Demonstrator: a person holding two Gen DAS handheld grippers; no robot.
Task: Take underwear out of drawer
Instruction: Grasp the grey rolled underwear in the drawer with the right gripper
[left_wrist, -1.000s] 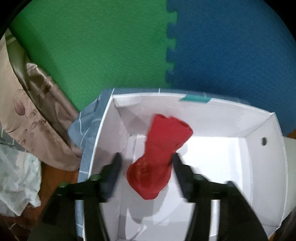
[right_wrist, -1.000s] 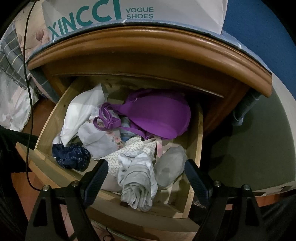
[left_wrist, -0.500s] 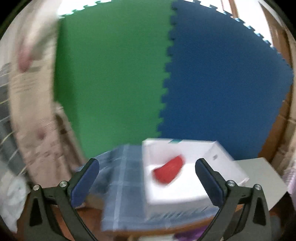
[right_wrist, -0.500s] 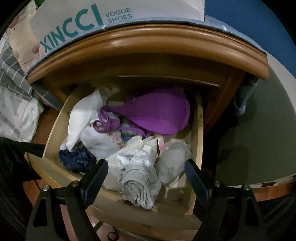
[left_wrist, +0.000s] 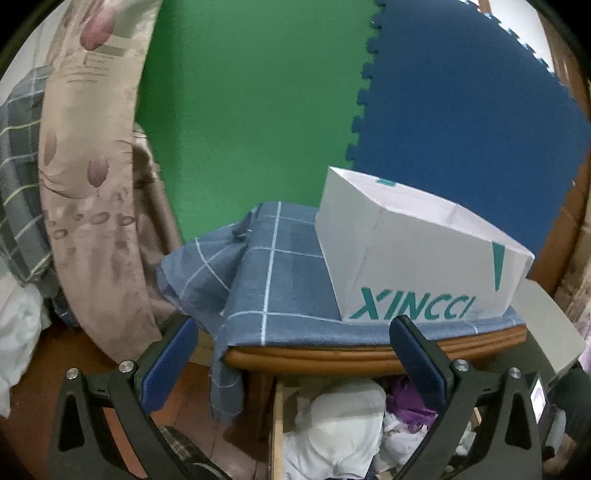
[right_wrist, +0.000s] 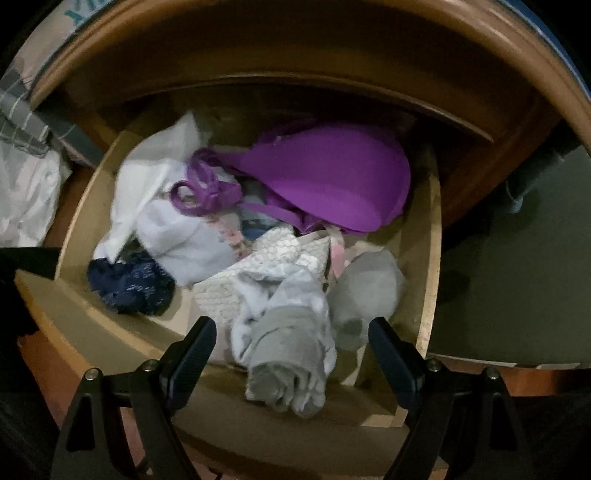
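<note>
open drawer (right_wrist: 430, 236) top clear, wooden tabletop edge (right_wrist: 295, 33) overhanging rear, clothes (right_wrist: 284, 343) heaped

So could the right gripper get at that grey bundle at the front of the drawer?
Probably yes. The right gripper hangs over the open drawer, jaws closing, the grey bundle between them but not yet pinched. Nothing covers the bundle.

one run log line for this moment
stage: reaching into open wooden drawer | right gripper: closing, straddling rolled grey-and-white garment, not gripped | left gripper: open, empty
</note>
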